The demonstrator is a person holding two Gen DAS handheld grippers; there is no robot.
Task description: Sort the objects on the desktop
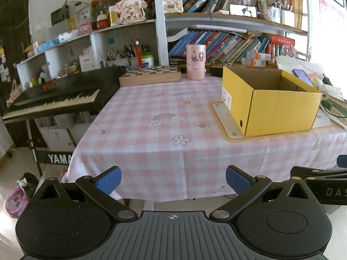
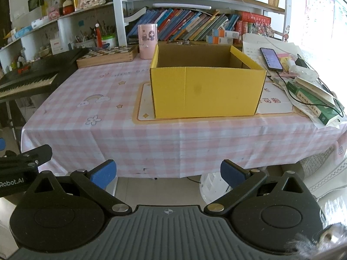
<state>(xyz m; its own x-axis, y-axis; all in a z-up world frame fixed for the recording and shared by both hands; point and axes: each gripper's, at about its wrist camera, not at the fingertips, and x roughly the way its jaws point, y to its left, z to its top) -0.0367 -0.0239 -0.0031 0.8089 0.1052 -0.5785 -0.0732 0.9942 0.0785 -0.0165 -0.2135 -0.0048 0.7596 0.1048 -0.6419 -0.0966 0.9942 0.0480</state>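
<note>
Both hand-held grippers, left (image 1: 173, 182) and right (image 2: 168, 174), hover jaws apart and empty before the desk (image 2: 108, 130), where the yellow cardboard box (image 2: 206, 91) sits open mid-desk, light but floppy-walled, best gripped at a rim near the corner.

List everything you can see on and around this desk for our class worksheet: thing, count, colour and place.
cardboard box: 1, yellow, open-topped, on a mat, right half of table
tablecloth: 1, pink-white check, covers table
canister: 1, pink, back of table
chessboard box: 1, wooden, back left of table
keyboard: 1, black, left of table
phone: 1, dark, screen lit, on papers, right edge
books: many, mixed colours, shelves behind
left gripper: open, before table's near edge
right gripper: open, before table's near edge
</note>
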